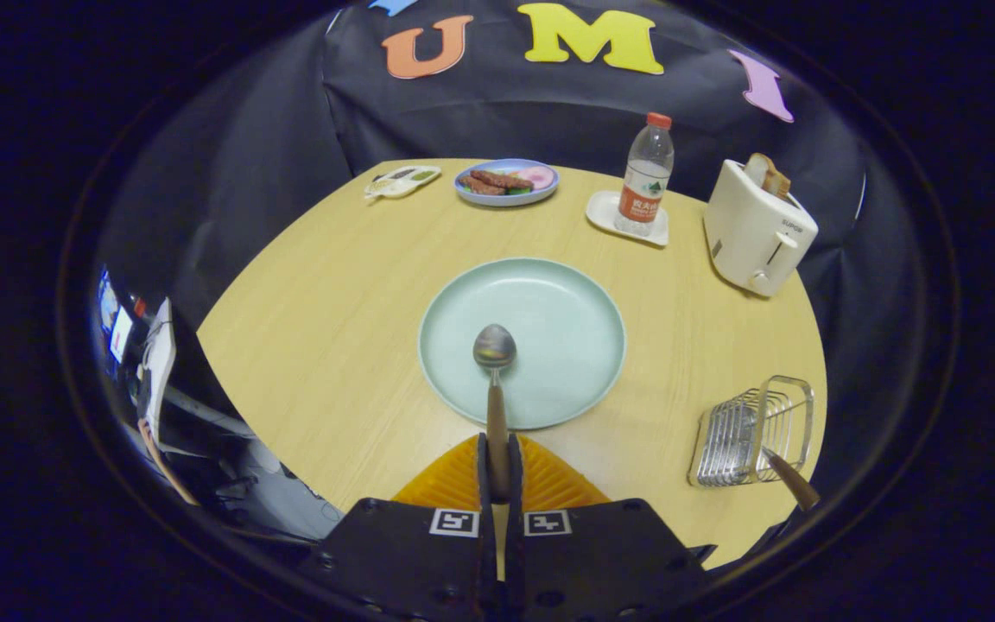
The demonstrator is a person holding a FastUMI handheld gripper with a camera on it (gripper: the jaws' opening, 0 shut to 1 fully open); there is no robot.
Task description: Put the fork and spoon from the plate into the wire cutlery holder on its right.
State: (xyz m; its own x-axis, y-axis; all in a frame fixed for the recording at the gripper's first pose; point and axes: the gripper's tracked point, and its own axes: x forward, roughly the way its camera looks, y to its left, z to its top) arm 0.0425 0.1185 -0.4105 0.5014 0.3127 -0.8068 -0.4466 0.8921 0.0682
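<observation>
My gripper (497,453) is shut on the brown handle of the spoon (495,367), both orange fingers pressing it from the sides. The spoon's metal bowl points away from me and hangs over the near part of the pale green plate (567,302). The wire cutlery holder (752,432) stands on the table to the right of the fingers, near the table's edge. A brown handle, the fork (791,479), sticks out of the holder towards me.
Beyond the plate stand a water bottle (646,177) on a white coaster, a white toaster (757,229) with bread at the right, a blue plate of food (506,181) and a small white tray (402,181). The wooden table (333,328) has bare room left of the plate.
</observation>
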